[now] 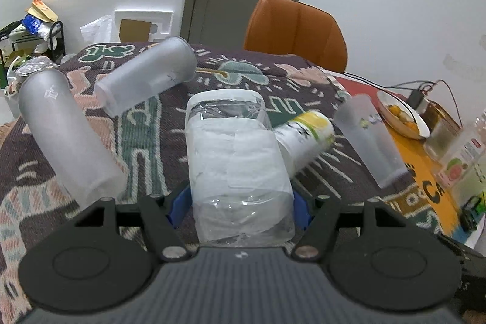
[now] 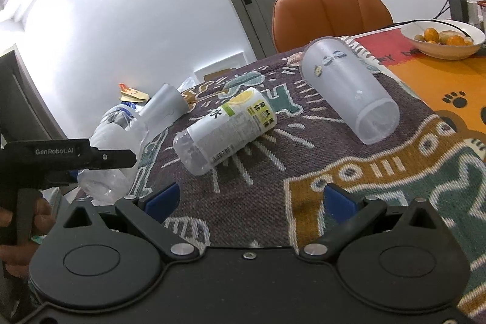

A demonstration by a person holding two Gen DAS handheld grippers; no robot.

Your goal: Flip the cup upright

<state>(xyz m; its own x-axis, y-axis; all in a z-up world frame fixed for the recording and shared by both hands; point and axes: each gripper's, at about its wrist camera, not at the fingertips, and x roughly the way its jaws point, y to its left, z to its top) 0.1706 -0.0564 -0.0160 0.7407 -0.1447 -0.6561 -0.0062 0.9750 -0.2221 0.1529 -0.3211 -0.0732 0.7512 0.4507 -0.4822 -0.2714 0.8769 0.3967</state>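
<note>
My left gripper is shut on a clear cup with a white paper wrap, held lying along the fingers over the patterned cloth. The same cup shows at the left of the right wrist view, held in the left gripper's body. Several other cups lie on their sides: two frosted cups, a yellow-and-white labelled cup, and a translucent cup with small stickers. My right gripper is open and empty above the cloth, nearer than the labelled cup.
A patterned woven cloth covers the table. A bowl of oranges, cables and bottles stand at the right. An orange chair is behind the table. A cluttered rack stands at the far left.
</note>
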